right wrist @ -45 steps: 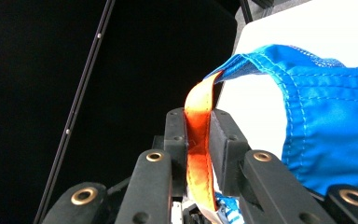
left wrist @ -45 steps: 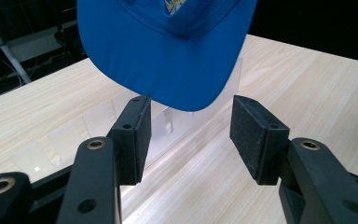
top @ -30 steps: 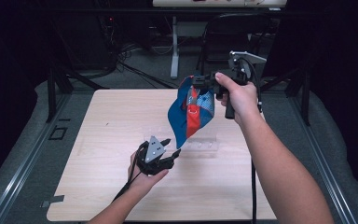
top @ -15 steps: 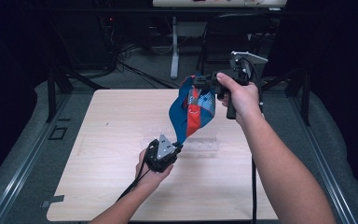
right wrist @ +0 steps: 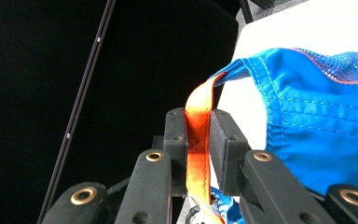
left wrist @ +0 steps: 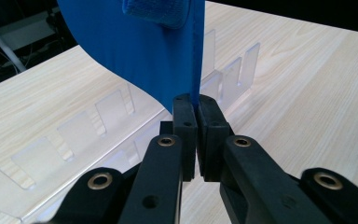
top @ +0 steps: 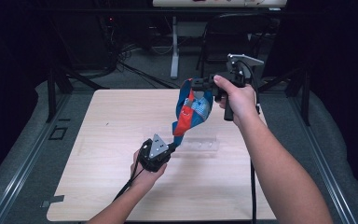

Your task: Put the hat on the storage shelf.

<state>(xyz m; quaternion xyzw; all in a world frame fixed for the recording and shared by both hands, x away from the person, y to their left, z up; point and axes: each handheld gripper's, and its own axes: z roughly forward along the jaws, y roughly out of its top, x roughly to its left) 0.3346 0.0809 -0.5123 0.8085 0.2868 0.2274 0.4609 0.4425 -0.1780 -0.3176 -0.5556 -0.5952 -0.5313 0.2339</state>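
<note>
Left gripper (top: 171, 148) just closed and now clamped on the bottom edge of a blue fabric bag (top: 193, 108) that hangs stretched up and to the right toward the right gripper (top: 200, 84), itself pinched tight on the bag's orange strap (right wrist: 199, 135). Bag of smooth blue cloth with stitched hems, a blue mesh panel, red-orange and checked patches, held taut in the air between both claws, above a clear plastic rack (top: 198, 144) on the pale wooden table (top: 98, 140).
</note>
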